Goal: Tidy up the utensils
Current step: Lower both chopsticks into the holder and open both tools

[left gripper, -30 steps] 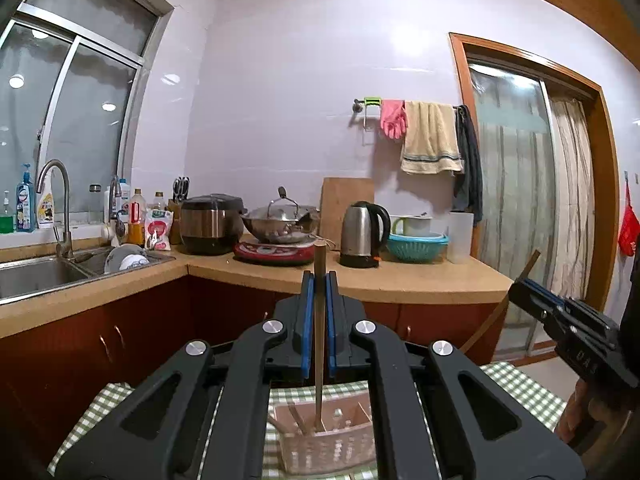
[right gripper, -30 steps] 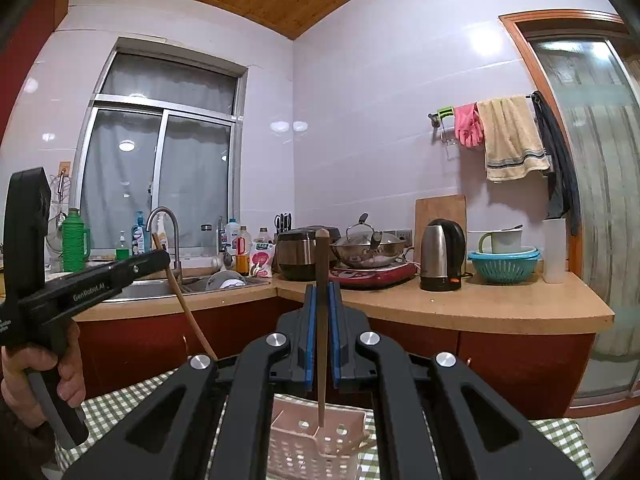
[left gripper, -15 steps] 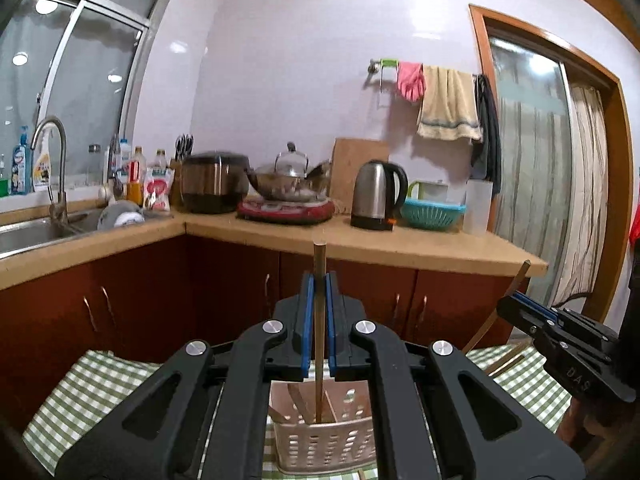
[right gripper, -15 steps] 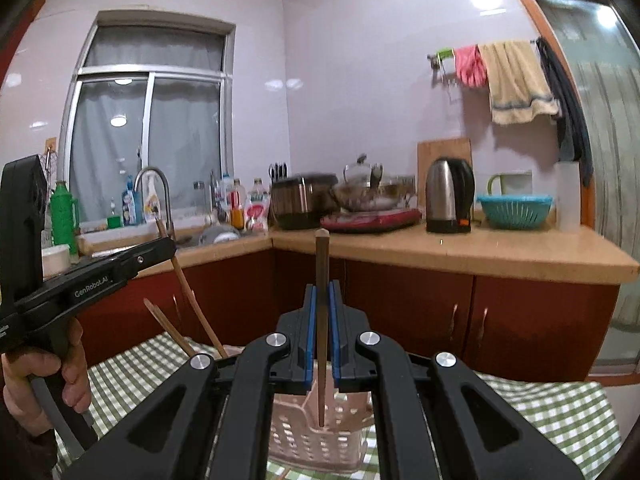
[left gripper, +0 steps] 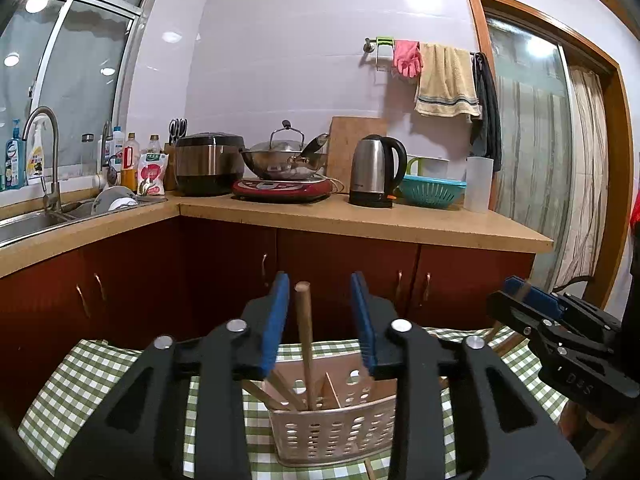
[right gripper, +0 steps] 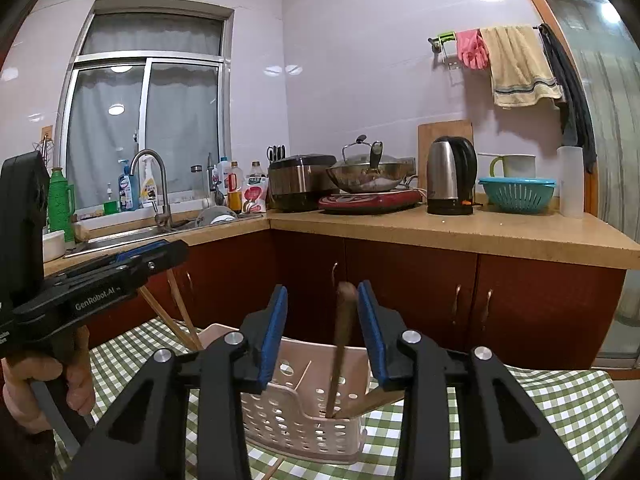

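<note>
Wooden chopsticks stand in a perforated pink basket on the checked tablecloth. Left gripper and right gripper both gape wide, gripping nothing.

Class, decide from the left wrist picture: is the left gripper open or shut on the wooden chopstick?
Open. The left gripper has its blue pads spread apart, and the wooden chopstick stands free between them in the perforated plastic basket.

Checked tablecloth on table; basket atop.
</note>
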`<state>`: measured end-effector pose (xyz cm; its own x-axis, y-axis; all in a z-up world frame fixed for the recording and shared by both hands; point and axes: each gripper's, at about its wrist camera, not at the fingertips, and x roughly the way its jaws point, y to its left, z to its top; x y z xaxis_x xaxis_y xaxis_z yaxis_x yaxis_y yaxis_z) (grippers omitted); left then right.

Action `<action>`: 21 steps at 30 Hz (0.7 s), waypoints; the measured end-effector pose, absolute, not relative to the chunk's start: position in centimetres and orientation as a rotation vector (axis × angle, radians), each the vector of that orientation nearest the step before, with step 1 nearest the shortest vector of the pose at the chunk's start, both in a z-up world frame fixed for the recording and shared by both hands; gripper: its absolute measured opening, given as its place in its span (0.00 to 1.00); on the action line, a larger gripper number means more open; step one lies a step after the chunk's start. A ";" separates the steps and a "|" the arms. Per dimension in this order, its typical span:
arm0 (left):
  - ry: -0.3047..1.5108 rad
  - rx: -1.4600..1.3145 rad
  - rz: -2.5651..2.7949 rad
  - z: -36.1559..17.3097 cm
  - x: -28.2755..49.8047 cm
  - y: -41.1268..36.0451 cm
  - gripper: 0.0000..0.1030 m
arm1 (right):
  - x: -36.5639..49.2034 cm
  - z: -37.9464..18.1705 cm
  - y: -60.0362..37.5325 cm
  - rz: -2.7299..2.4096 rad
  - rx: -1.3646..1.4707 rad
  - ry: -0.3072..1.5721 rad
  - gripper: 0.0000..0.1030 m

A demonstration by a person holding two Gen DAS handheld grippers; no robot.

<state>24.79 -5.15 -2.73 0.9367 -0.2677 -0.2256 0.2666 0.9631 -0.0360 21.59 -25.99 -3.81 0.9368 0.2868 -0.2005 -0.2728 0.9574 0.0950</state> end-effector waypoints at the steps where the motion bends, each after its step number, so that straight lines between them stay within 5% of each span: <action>1: 0.231 -0.004 -0.274 -2.7 24.8 -5.2 0.38 | 21.5 -3.7 -26.0 0.285 0.067 0.209 0.39; 12: 0.202 -0.018 -0.278 -1.7 24.2 -5.1 0.60 | 19.7 -2.4 -26.8 0.266 0.053 0.158 0.44; 21: 0.151 0.001 -0.262 -0.8 20.1 -4.9 0.62 | 16.2 -2.8 -28.3 0.231 0.042 0.150 0.44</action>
